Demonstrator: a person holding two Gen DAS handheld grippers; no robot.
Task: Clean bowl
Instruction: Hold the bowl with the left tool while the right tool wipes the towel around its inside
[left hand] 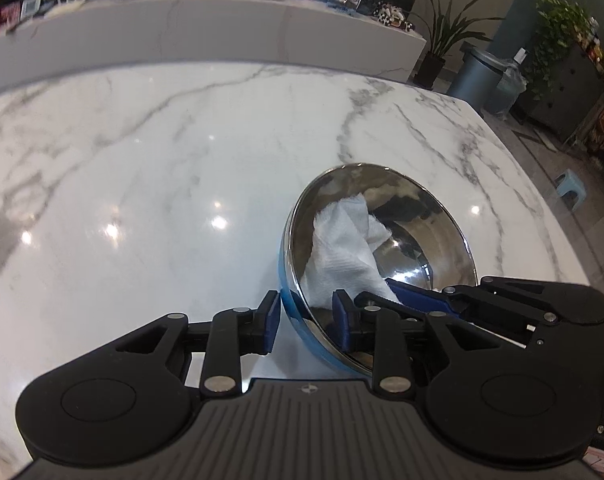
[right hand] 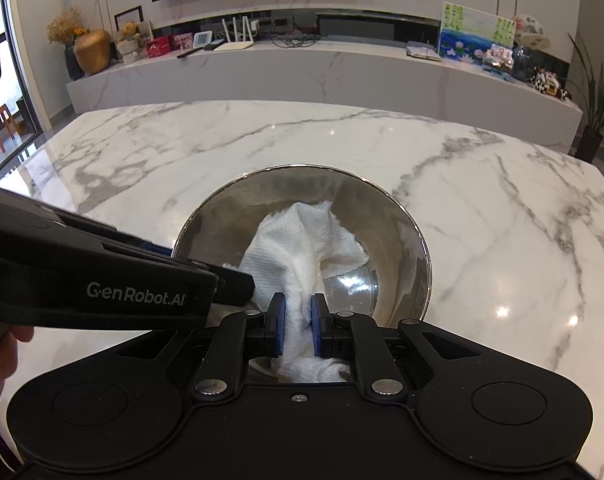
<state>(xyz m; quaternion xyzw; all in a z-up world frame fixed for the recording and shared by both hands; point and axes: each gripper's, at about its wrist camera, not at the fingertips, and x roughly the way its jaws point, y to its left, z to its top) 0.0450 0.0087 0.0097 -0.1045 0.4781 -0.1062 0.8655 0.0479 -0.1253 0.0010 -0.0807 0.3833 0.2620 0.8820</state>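
The right gripper (right hand: pixel 298 324) is clamping a paper towel (right hand: pixel 302 240) inside the steel bowl (right hand: pixel 406 232) to wipe it, while the left gripper (left hand: pixel 306 320) is straddling the rim, steadying the bowl on the marble table (right hand: pixel 482 208).

From my end both feeds are evenly bright, lit from overhead: small round glare spots sit on the polished desk (left hand: pixel 142 160). Daylight enters at the window (right hand: pixel 6 92) (far left, right wrist view). Fisheye bending curves the edges and darkens the corners. The left view looks softer, slightly hazy; the steel bowl (right hand: pixel 406 248) mirrors glints.
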